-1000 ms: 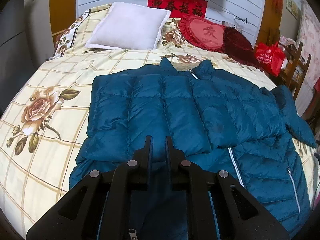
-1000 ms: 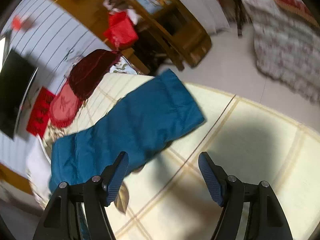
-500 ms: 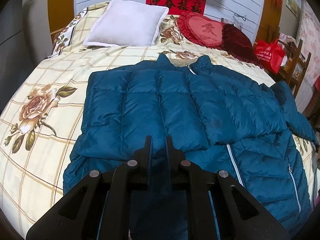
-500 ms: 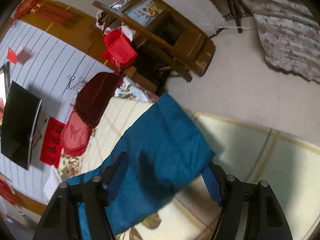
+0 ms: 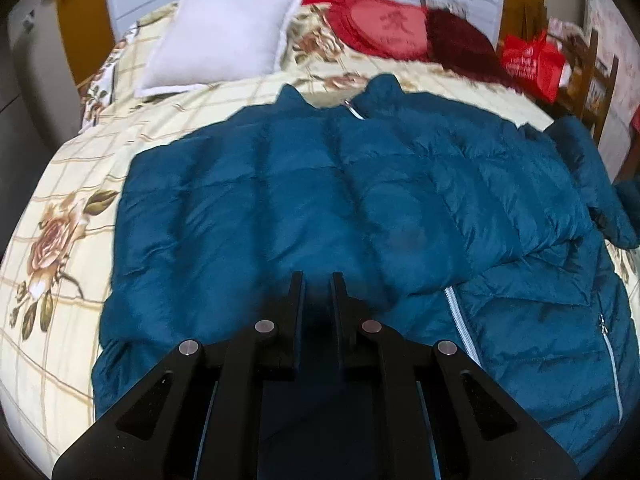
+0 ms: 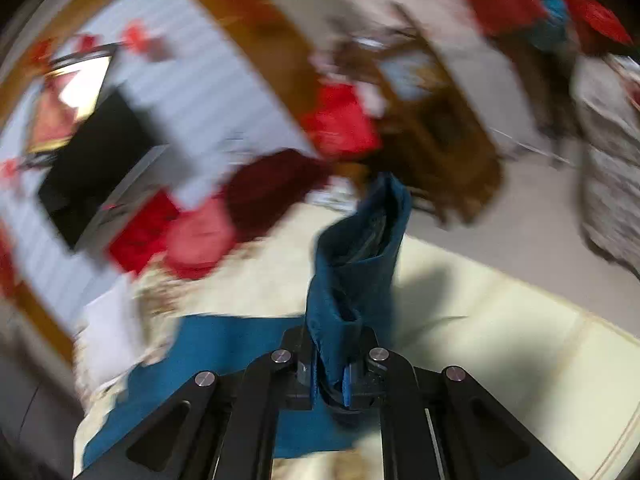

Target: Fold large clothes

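Observation:
A large teal puffer jacket point(image 5: 360, 208) lies front-up on the bed, its left side folded over the body, its right sleeve point(image 5: 588, 176) stretched toward the bed's right edge. My left gripper point(image 5: 317, 280) hovers over the jacket's lower hem with its fingers nearly together and nothing between them. My right gripper point(image 6: 334, 344) is shut on the sleeve point(image 6: 360, 248), which stands up bunched between the fingers, lifted off the bedsheet. The right wrist view is motion-blurred.
A white pillow point(image 5: 224, 44) and red cushions point(image 5: 380, 24) lie at the head of the floral bedsheet point(image 5: 60, 208). A red bag point(image 5: 528, 60) and a wooden chair point(image 5: 588, 68) stand right of the bed. A covered sofa point(image 6: 608, 152) stands beyond the floor.
My right gripper closed on the sleeve end and lifted it, swinging fast. My left gripper drifted slightly forward over the jacket, fingers unchanged.

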`<state>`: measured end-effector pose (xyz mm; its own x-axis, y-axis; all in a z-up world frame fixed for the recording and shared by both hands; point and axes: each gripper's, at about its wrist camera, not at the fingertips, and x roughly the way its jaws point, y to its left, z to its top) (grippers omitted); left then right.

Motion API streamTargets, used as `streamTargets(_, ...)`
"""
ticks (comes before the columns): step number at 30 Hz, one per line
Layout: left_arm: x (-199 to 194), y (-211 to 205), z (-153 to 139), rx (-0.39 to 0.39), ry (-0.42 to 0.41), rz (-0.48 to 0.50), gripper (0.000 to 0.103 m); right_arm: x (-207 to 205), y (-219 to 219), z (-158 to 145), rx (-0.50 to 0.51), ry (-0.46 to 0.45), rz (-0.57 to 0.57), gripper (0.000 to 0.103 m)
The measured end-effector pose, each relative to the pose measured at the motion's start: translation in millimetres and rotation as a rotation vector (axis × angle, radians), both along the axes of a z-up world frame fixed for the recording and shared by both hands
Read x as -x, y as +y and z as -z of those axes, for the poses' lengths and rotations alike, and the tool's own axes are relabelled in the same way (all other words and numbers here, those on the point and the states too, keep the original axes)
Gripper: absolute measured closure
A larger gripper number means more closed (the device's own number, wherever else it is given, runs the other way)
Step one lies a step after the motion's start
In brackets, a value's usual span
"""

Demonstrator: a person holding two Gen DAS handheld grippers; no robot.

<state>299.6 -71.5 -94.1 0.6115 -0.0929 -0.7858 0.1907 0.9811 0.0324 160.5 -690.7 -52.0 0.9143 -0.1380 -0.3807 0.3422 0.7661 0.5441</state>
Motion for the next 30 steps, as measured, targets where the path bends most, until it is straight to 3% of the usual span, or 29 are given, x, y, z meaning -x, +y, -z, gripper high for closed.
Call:
streamTargets(4,-13.4,-18.3,-7.1,-0.002,0.040,0.021,0.094,-12.8,94.6,-31.5,0.062,-0.088,-0.208,0.095)
streamTargets(8,-20.4,-27.8,-10.1,0.012,0.073,0.018,0.094,-22.4,175.2,-29.8,0.043,-0.144,-0.352,0.095)
streamTargets(13,-16.6,-24.1,-21.6,0.171,0.127,0.007,0.094,-32.5,265.7,-6.4,0.005,-0.130,-0.507,0.095)
streamTargets(18,-0.6,-39.5,-42.3,0.313,0.142,0.085,0.094,-49.6,311.9,19.0,0.046,-0.043,-0.601,0.095)
streamTargets(20,2.1,-51.9,-49.3,0.350,0.148,0.117,0.077,-56.7,315.7,28.2,0.040,-0.005,-0.626,0.095)
streamTargets(21,2.7,-60.1,-51.9,0.368,0.142,0.132,0.040,-60.1,317.8,32.3,0.055,0.025,-0.622,0.095)
streamTargets(22,3.3,-64.1,-52.9,0.380,0.131,0.138,0.013,-63.0,319.8,37.0,0.079,0.046,-0.616,0.095)
streamTargets(25,-1.6,-77.7,-43.4,0.380,0.137,0.129,0.009,-73.2,326.7,47.3,0.152,0.130,-0.600,0.095)
streamTargets(30,-14.0,-92.9,-28.3,0.461,0.198,0.135,0.009,-80.8,318.8,59.2,0.100,0.159,-0.619,0.095)
